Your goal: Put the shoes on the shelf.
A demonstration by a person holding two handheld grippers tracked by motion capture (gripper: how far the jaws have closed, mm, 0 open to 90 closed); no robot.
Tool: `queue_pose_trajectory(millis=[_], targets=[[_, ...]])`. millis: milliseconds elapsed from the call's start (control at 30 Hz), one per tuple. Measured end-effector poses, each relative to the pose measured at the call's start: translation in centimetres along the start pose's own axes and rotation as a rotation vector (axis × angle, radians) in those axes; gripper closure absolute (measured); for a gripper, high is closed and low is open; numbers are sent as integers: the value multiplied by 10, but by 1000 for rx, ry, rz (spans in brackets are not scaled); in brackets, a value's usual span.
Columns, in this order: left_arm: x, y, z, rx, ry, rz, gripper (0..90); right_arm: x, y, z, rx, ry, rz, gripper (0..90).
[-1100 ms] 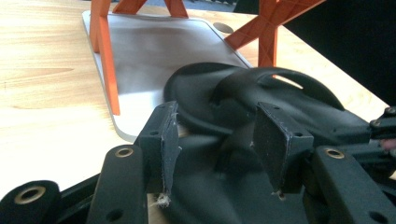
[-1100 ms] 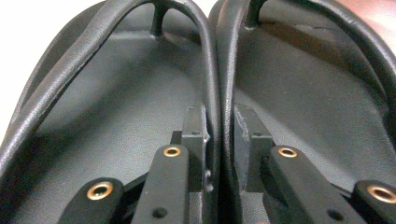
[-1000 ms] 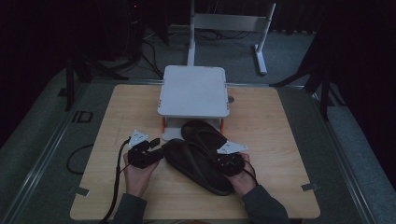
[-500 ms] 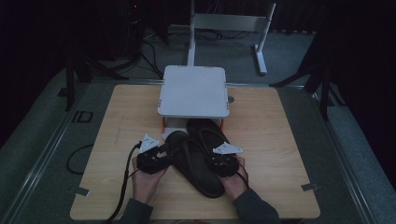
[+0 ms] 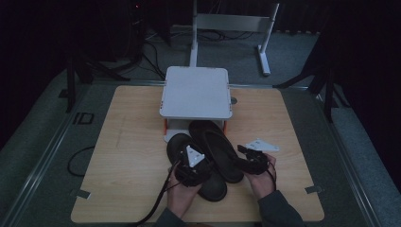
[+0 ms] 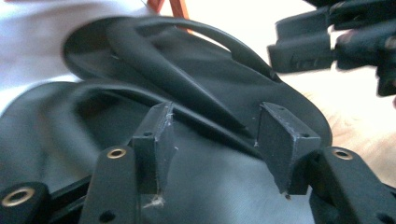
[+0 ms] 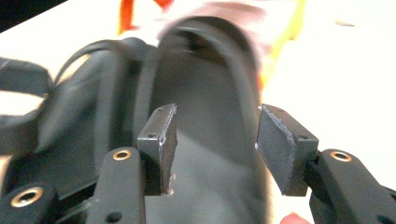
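Two black flip-flops lie side by side on the wooden table point(image 5: 127, 142), toes towards the white stand. My left gripper point(image 5: 191, 163) hovers over the left sandal point(image 5: 176, 144). In the left gripper view its jaws point(image 6: 215, 116) have just been opening and stand apart above the grey footbed point(image 6: 224, 186), pressing on nothing. My right gripper point(image 5: 242, 156) is at the heel of the right sandal point(image 5: 215, 144). Its jaws point(image 7: 212, 126) have just been opening too and stand wide over the blurred footbed point(image 7: 210, 84), with nothing pinched.
A white box-like stand point(image 5: 196, 92) on orange legs sits just beyond the sandals' toes. A metal frame point(image 5: 231, 21) stands on the floor behind the table. A black cable point(image 5: 75, 163) loops off the table's left edge. Bare wood lies left and right.
My left gripper has moved right, from beside the left sandal to above it. My right gripper has let go of the right sandal's heel and drawn back to the right.
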State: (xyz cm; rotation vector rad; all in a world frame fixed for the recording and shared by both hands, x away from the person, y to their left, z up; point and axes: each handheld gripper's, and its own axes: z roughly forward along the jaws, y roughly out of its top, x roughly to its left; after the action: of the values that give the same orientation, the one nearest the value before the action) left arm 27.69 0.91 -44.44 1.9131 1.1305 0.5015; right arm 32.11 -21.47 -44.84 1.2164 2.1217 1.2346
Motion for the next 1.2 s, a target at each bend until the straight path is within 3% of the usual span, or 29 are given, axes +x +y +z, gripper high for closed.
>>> queue_pose_trajectory(millis=[67, 200, 300, 333, 533, 567, 600, 633, 700, 967, 1033, 1200], targets=[[-7, -1, 16, 21, 57, -39, 380, -20, -4, 0, 5, -26, 52, 475], [-12, 1, 32, 42, 98, -83, 299, -35, -7, 11, 33, -46, 88, 539], [-15, 3, 37, 57, 128, -79, 279, -38, -9, 18, 60, -31, 100, 608], [-19, 4, 41, 56, 143, -88, 276, -40, -9, 21, 63, -17, 110, 678], [-21, 5, 55, 88, 212, -110, 199, -42, -9, 21, 68, 34, 130, 733], [-21, 6, 62, 124, 212, -121, 199, -41, -9, 21, 69, 58, 130, 776], [-22, 7, 64, 124, 229, -116, 201, -41, -9, 21, 70, 60, 125, 791], [-22, 7, 64, 124, 229, -116, 226, -40, -9, 21, 72, 64, 121, 803], [-24, 8, 66, 129, 268, -92, 289, -39, -9, 19, 73, 70, 117, 808], [-16, 2, 54, 128, 266, -78, 492, -34, -8, 13, 55, 161, 80, 735], [-12, 0, 49, 135, 274, -68, 560, -32, -8, 13, 54, 146, 66, 735], [0, -5, 38, 153, 259, -39, 633, -35, -10, 14, 58, 141, 84, 735]])
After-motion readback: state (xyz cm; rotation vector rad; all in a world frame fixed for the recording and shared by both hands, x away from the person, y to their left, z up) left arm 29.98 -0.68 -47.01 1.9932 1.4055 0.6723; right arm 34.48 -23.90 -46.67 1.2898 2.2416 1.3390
